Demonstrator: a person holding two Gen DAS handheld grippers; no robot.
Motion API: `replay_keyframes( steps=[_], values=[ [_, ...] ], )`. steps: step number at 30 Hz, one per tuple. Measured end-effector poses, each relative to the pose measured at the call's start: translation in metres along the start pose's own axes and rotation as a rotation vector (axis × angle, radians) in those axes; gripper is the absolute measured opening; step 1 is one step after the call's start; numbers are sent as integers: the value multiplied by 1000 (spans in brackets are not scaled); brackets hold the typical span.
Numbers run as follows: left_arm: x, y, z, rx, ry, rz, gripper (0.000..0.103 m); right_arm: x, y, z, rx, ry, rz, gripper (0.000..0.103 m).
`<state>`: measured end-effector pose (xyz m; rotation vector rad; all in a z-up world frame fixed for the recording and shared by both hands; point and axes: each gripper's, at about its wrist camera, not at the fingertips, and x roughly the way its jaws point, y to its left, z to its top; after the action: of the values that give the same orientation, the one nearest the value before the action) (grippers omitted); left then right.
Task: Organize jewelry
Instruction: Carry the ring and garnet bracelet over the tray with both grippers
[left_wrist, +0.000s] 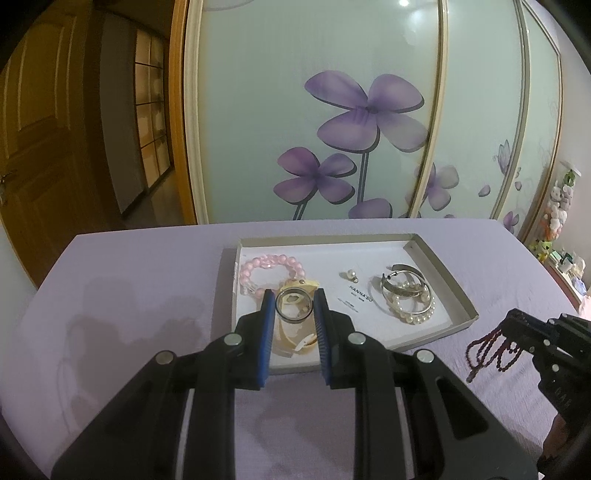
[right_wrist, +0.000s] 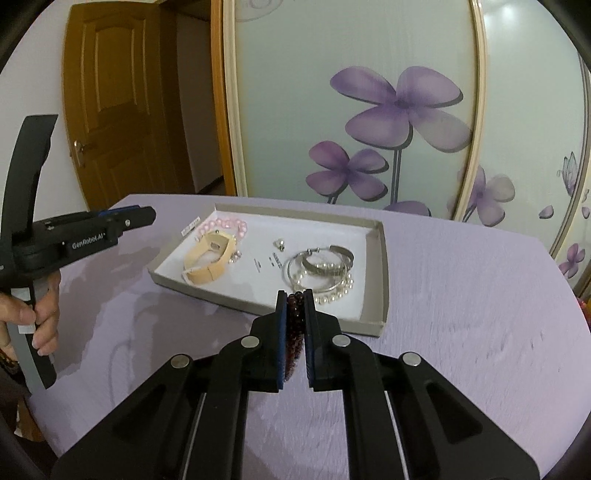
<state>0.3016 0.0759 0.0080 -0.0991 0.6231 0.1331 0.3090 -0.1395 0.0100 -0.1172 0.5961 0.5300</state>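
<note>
beads (right_wrist: 294, 325), a dark red string, sit clamped between the right claw (right_wrist: 294, 295) pads, looped strands dangling clear of the tabletop (right_wrist: 480, 314), just at 6 o'clock of the tray (right_wrist: 384, 258); left claw (left_wrist: 294, 295) grips a silver ring (left_wrist: 294, 305), held above the tray's near left part; to place the beads well, i'd carry them over the tray rim high enough that the hanging loops don't snag it, aim for the bare white patch at the tray's middle, lower until the strands pool, then let go; keep clear of the hoops and pearls (right_wrist: 321, 273) at the tray's 3 o'clock side; hard to tell: how long the bead string is, since the pads hide part of it; print on the tray floor is too small to read; whether the ring touches the beige bracelet (right_wrist: 207, 258) beneath it is unclear.
</note>
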Motion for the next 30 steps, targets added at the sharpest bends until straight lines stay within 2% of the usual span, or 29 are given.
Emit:
replay_keyframes(
  steps=[10, 16, 30],
  values=[
    [1, 1, 1, -4, -1, 0, 21, -2, 0, 13, 3, -43, -9, 8],
    [7, 5, 14, -7, -9, -8, 21, 0, 0, 26, -2, -78, -7, 8],
    [61, 6, 39, -21, 17, -47, 21, 51, -10, 50, 5, -74, 9, 8]
  ],
)
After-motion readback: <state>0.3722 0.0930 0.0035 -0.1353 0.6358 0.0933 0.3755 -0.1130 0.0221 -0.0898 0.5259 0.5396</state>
